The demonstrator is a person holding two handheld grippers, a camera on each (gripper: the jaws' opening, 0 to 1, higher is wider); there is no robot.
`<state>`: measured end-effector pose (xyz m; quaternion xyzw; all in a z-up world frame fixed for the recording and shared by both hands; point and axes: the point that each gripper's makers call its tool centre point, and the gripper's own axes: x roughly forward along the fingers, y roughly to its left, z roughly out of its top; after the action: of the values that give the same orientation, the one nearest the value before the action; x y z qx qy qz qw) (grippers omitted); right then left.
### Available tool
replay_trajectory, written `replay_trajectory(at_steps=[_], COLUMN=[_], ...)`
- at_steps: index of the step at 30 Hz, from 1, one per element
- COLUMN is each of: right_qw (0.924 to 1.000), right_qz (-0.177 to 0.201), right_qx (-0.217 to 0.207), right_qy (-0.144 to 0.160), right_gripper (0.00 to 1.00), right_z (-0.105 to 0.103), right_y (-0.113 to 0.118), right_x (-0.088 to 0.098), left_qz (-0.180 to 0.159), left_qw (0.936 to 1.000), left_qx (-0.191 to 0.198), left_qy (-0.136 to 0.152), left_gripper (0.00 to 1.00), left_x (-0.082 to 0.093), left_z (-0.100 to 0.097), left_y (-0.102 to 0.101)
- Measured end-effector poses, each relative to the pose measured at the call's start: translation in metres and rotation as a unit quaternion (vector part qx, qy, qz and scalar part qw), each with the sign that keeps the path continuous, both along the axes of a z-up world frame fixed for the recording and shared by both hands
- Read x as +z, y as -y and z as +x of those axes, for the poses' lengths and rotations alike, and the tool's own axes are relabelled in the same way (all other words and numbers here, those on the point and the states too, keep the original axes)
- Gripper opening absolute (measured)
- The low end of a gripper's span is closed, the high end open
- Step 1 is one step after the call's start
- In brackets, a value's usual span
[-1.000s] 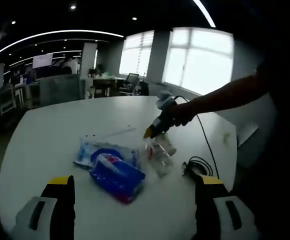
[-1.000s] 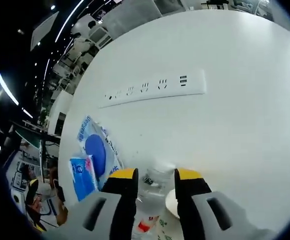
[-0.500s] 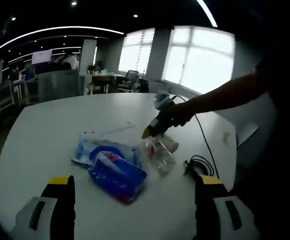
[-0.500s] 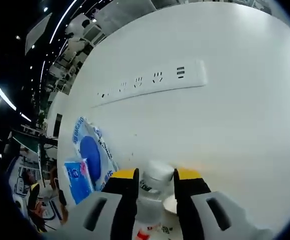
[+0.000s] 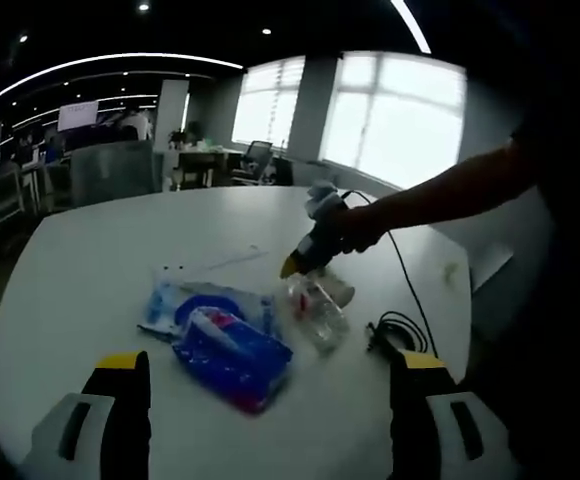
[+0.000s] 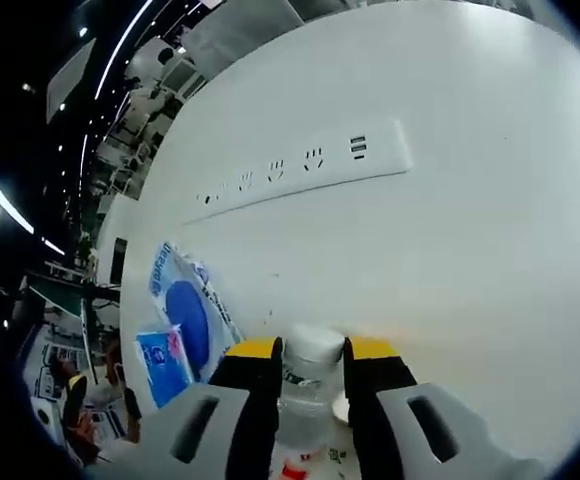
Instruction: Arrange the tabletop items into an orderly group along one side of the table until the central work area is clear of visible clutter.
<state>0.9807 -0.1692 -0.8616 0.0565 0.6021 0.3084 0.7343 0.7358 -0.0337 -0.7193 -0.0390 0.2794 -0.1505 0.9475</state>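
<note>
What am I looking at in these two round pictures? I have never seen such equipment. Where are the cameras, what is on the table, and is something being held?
A person holds a two-jaw gripper in each hand, and a fisheye camera rides on each one, looking forward along its jaws.

In the left gripper view, the left gripper hangs open above a white table. On the table lie blue packets, a clear plastic bottle, a white power strip and a black cable. The person's arm reaches in from the right with the right gripper.

In the right gripper view, the jaws of that gripper are closed around the bottle, near its white cap. The bottle seems to lie on the table, not yet lifted.
</note>
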Motion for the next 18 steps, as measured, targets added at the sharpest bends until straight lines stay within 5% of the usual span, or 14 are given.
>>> replay_trajectory(at_steps=[18], right_qw=[0.9994], right_qz=[0.011], right_qx=[0.014], right_qy=[0.03], right_gripper=[0.19], right_z=[-0.008], right_y=[0.003], right_x=[0.025], left_qz=[0.009], left_qw=[0.9999], left_qx=[0.001], left_qy=[0.01], left_gripper=[0.98], left_x=[0.009], left_z=[-0.012], left_y=[0.001])
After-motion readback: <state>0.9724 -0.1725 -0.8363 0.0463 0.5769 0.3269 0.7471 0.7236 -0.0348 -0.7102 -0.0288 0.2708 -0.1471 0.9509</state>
